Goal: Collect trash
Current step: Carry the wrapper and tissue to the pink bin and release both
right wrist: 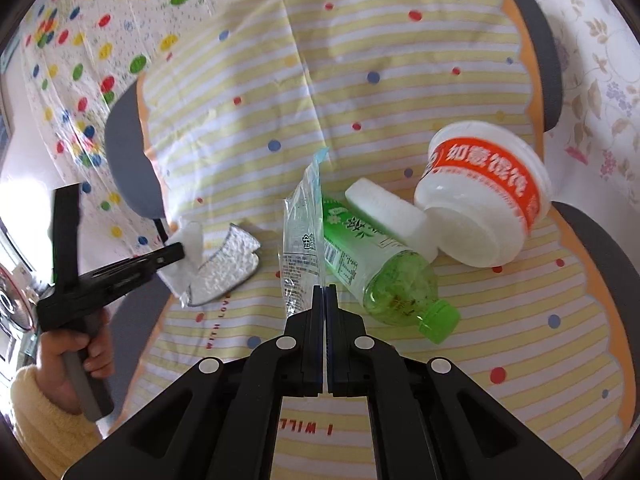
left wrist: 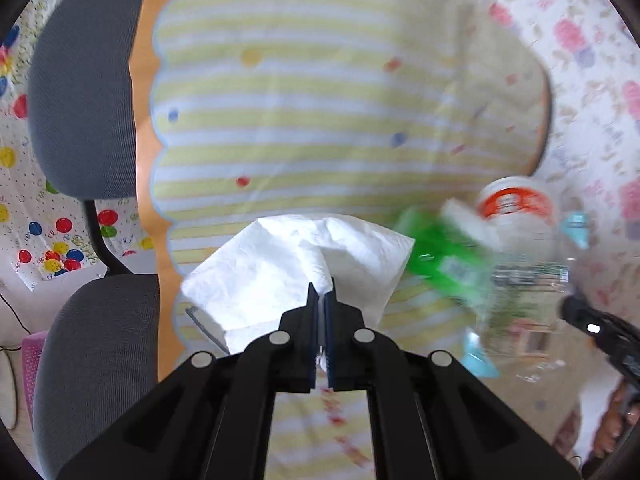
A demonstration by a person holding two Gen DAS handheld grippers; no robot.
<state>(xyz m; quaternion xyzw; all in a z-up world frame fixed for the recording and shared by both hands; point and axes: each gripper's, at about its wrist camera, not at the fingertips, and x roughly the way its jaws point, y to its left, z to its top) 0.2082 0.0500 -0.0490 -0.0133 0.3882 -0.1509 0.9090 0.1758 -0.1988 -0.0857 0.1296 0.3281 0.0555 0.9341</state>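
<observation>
Both grippers hold a piece of trash lifted off the table, with more litter left to gather.

The white paper napkin (left wrist: 296,264) is pinched between the pressed-together jaws of the left gripper (left wrist: 321,294), hanging just above the yellow-striped tablecloth (left wrist: 320,100); a crumpled silver foil wrapper (right wrist: 224,268) lies just beside it. The right gripper (right wrist: 324,294) has its jaws clamped on a clear plastic wrapper (right wrist: 300,232), which stands up from the fingers. Near it on the cloth lie a green tea bottle (right wrist: 376,268) on its side, a white foam block (right wrist: 384,212) touching it, and a tipped white cup with an orange band (right wrist: 484,192). No bin shows in either view. The step in hand looks like carrying off the two pieces; the next move calls for finding a container, releasing both there, then returning for the foil, bottle, block and cup.
</observation>
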